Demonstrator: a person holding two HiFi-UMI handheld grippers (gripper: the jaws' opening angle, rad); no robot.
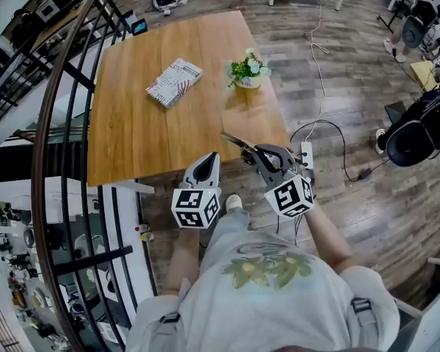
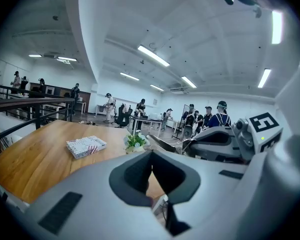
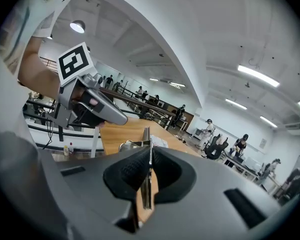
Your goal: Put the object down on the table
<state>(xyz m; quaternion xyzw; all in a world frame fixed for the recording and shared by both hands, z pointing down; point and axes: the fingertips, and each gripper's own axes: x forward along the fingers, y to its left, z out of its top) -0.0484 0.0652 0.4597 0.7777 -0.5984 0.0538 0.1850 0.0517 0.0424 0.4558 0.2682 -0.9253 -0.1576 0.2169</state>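
Note:
My right gripper (image 1: 258, 155) is shut on a thin flat metal tool (image 1: 233, 141) that sticks out ahead over the near right corner of the wooden table (image 1: 132, 123). In the right gripper view the tool (image 3: 146, 139) stands edge-on between the pads of that gripper (image 3: 150, 156). My left gripper (image 1: 207, 163) hangs beside it at the table's near edge, jaws together and empty (image 2: 151, 170). From the left gripper view the right gripper (image 2: 190, 143) and the tool (image 2: 160, 144) show to the right.
A printed packet (image 1: 174, 81) lies mid-table and a small potted plant (image 1: 248, 70) stands near the right edge. A dark metal railing (image 1: 66, 123) runs along the left. A power strip (image 1: 306, 152) and cables lie on the floor at right. Several people stand far off.

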